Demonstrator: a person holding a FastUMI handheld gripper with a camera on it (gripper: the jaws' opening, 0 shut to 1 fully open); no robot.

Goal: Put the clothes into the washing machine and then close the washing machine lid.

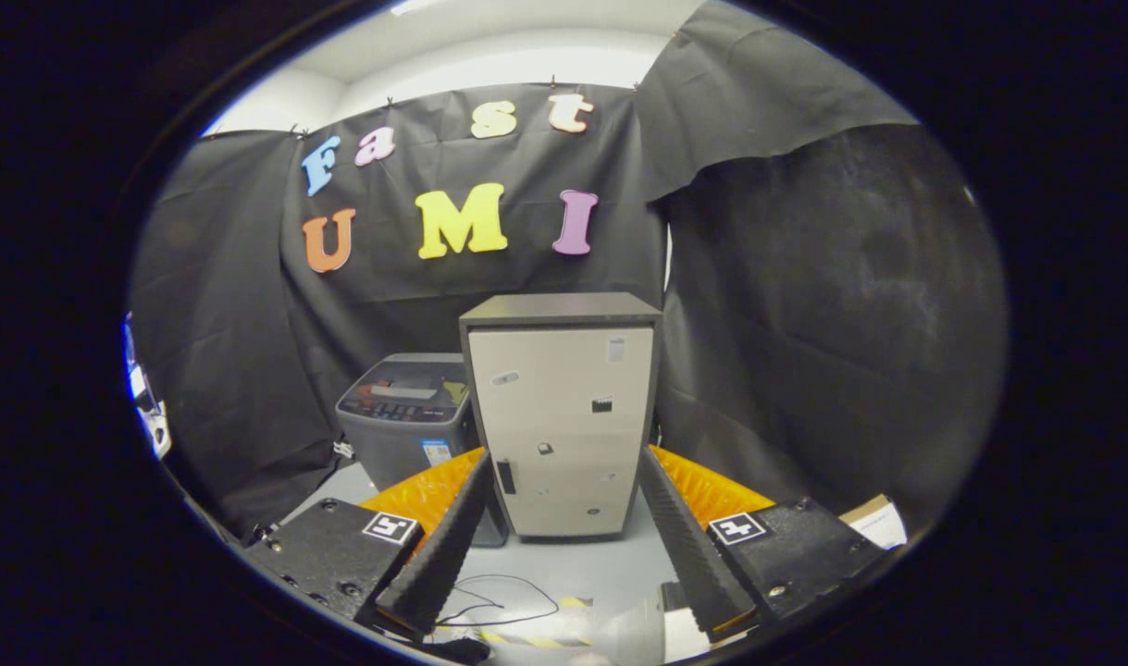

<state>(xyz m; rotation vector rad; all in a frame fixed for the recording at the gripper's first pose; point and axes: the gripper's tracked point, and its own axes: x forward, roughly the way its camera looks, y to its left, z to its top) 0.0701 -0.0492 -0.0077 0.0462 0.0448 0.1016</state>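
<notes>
A grey washing machine point(406, 416) stands on the floor point(582, 564) against the black cloth wall point(240, 351), its lid down and its control panel facing up, well beyond the gripper point(564, 578). Just to its right, touching or nearly so, a tall cabinet point(564, 416) with a pale door and dark top rises ahead of the 2 fingers point(443, 546), framed in the gap between them. The fingers stand wide apart, holding nothing. A thin black cable point(499, 601) loops across the floor between them, near a strip of yellow-and-black tape point(526, 638). To the right, a cardboard piece point(878, 520) lies by the cloth.
</notes>
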